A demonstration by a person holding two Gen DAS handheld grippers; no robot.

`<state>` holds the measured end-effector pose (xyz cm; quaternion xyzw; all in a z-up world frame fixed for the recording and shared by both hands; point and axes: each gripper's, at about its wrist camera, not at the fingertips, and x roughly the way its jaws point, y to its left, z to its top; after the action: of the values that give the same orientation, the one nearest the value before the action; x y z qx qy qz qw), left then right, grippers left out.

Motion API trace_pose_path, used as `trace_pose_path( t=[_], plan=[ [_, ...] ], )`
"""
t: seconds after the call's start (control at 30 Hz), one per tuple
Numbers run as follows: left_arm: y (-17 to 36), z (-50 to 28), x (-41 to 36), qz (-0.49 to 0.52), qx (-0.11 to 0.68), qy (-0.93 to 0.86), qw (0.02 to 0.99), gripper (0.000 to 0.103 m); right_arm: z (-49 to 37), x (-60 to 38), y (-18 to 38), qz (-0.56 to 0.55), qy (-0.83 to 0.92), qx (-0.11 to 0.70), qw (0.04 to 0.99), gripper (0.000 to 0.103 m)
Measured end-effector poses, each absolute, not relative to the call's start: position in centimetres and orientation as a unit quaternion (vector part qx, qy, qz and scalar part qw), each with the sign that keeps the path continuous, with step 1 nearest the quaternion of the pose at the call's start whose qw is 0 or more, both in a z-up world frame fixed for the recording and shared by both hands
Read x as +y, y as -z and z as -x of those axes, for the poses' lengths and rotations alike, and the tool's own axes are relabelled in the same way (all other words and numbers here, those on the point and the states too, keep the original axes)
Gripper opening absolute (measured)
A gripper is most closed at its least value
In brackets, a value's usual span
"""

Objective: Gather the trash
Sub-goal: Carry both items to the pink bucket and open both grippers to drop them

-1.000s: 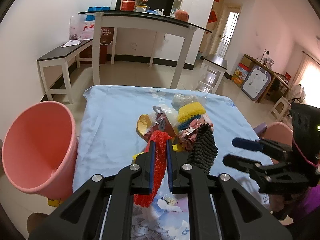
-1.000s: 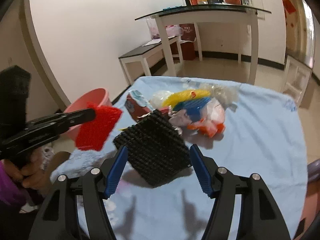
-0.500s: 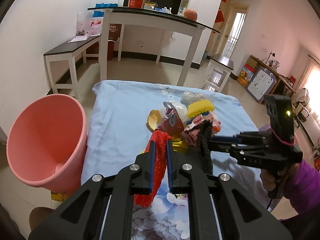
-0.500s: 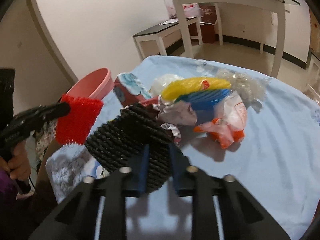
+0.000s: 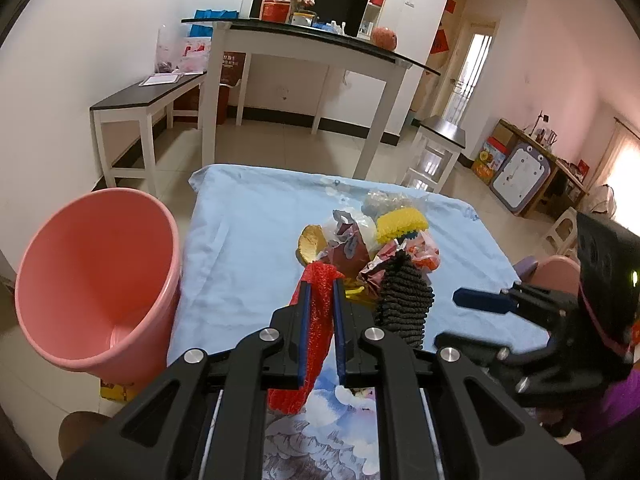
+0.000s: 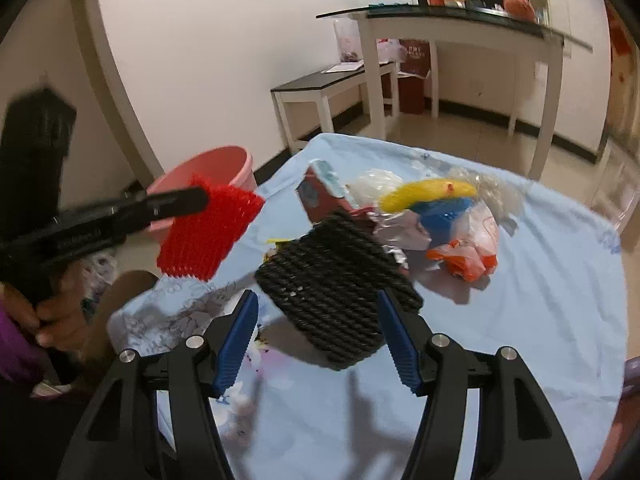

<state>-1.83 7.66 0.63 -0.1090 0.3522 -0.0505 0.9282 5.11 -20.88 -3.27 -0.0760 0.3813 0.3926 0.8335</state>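
My left gripper (image 5: 320, 328) is shut on a red foam net (image 5: 310, 344) and holds it above the blue tablecloth (image 5: 240, 240); the net also shows in the right wrist view (image 6: 208, 232). My right gripper (image 6: 318, 336) is open, its jaws wide apart on either side of a black foam net (image 6: 340, 284); the net appears loose between them. The black net also shows in the left wrist view (image 5: 404, 308). A pile of trash (image 5: 376, 240) with a yellow net, blue net, wrappers and plastic bags lies mid-table. A pink bin (image 5: 92, 280) stands at the table's left edge.
A white table with a dark top (image 5: 312, 48) and a low bench (image 5: 148, 100) stand behind on the tiled floor. A small white stool (image 5: 436, 148) is at the far right corner. The bin also shows in the right wrist view (image 6: 216, 168).
My right gripper, shut on the black net half a second ago, has opened wide and drawn back. My left gripper still holds the red net, shifted slightly.
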Motion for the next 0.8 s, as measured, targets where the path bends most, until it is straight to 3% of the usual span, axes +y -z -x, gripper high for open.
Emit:
trace_pose_path(
  t=[0.23, 0.3, 0.37, 0.47, 0.8],
  plan=[
    [-1.1, 3.3, 8.9, 0.122, 0.339, 0.053, 0.931, 0.01, -2.0, -16.1, 4.4, 0.167, -0.317, 0.363, 0.86, 0.06],
    [-1.2, 3.9, 9.4, 0.124, 0.337, 0.054, 0.932, 0.01, -2.0, -15.1, 4.8, 0.175, -0.298, 0.366, 0.864, 0.05],
    [-1.3, 4.3, 9.7, 0.124, 0.335, 0.055, 0.933, 0.01, -2.3, -14.4, 5.3, 0.178, -0.276, 0.373, 0.868, 0.031],
    [-1.4, 5.2, 10.7, 0.126, 0.33, 0.056, 0.934, 0.01, -3.0, -14.4, 5.9, 0.159, -0.26, 0.394, 0.867, 0.011],
    [-2.1, 6.6, 13.2, 0.142, 0.301, 0.054, 0.941, 0.01, -0.2, -16.8, 0.5, 0.086, -0.317, 0.333, 0.884, 0.01]
  ],
)
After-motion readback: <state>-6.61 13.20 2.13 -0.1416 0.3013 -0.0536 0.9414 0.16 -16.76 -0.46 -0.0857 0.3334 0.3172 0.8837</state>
